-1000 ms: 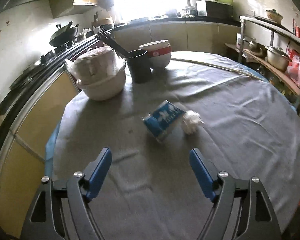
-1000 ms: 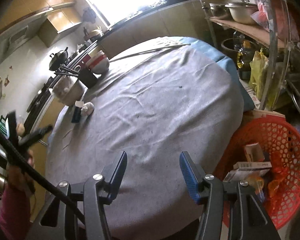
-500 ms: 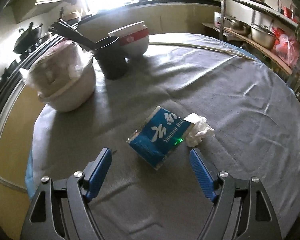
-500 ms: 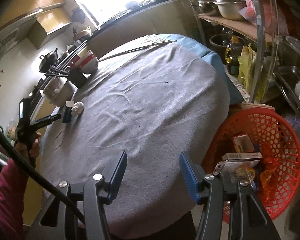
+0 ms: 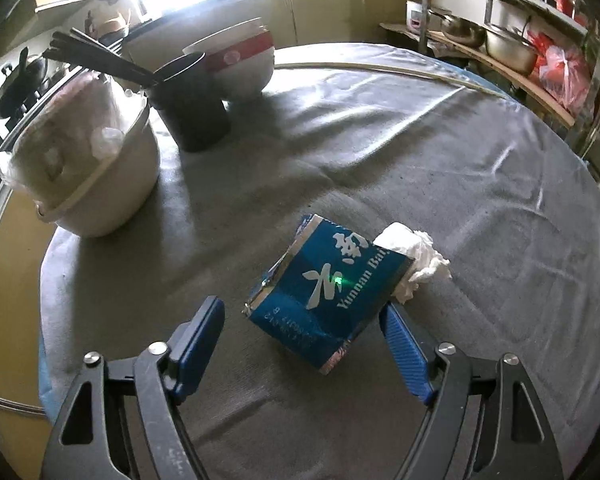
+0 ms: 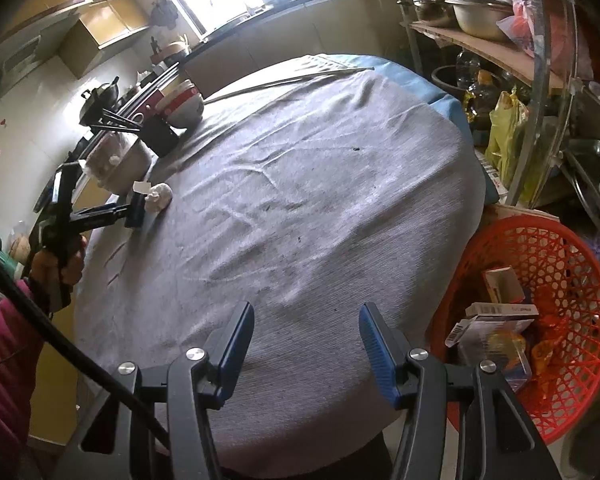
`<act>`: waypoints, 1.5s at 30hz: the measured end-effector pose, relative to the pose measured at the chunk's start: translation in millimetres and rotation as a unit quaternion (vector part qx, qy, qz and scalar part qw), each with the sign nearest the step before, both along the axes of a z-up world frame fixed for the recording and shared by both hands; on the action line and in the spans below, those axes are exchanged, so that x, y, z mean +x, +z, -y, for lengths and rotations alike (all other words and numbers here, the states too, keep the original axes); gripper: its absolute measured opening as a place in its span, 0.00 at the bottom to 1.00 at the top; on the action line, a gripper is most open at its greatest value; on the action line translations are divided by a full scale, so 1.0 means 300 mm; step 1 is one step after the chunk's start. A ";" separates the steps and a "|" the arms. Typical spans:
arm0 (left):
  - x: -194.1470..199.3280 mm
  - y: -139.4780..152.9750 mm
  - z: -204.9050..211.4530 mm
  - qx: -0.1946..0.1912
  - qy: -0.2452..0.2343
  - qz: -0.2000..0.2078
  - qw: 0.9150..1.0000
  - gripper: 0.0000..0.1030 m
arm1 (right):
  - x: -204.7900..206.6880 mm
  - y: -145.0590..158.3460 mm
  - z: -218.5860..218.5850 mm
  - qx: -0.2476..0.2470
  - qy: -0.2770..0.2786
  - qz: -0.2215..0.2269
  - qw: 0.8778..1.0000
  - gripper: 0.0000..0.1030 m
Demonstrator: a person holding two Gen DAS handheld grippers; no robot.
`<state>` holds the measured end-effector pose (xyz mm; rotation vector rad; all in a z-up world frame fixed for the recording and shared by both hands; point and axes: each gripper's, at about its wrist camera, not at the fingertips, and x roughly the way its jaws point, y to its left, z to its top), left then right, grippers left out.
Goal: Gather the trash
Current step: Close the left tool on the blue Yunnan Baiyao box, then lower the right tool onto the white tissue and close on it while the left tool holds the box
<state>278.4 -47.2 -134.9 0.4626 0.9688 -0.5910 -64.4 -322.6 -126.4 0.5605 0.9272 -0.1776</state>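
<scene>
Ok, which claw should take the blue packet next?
Left. The left claw already straddles the blue packet, jaws closing, pads not yet pressing it. The right claw hangs empty at the table's opposite edge, beside the red basket.

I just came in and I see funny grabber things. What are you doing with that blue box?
A person is tidying trash off the table. The left gripper is closing around the blue box, which lies on the grey cloth beside a crumpled tissue; its pads aren't pressing it yet. The right gripper waits open and empty near the red basket, which already holds other boxes.
</scene>
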 end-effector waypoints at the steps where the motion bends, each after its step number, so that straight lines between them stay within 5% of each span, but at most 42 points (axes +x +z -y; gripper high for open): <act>1: -0.002 -0.002 -0.001 -0.003 -0.001 -0.001 1.000 0.68 | 0.004 -0.002 -0.002 0.000 0.001 -0.001 1.000 0.57; 14: -0.087 0.016 -0.114 -0.028 0.054 0.000 0.998 0.65 | 0.245 0.013 -0.137 0.000 0.078 0.010 0.997 0.57; 23: -0.272 0.075 -0.261 -0.018 0.130 0.011 0.991 0.65 | 0.717 0.015 -0.309 0.110 0.136 0.041 0.984 0.57; 30: -0.368 0.152 -0.295 -0.025 0.156 0.035 0.987 0.64 | 1.061 -0.052 -0.448 0.191 0.112 -0.009 0.975 0.56; 36: -0.401 0.184 -0.291 -0.019 0.167 0.058 0.984 0.64 | 1.165 -0.134 -0.489 0.186 0.061 -0.056 0.979 0.56; 45: -0.423 0.203 -0.304 -0.006 0.173 0.088 0.981 0.63 | 1.199 -0.162 -0.561 0.120 0.100 -0.055 0.986 0.39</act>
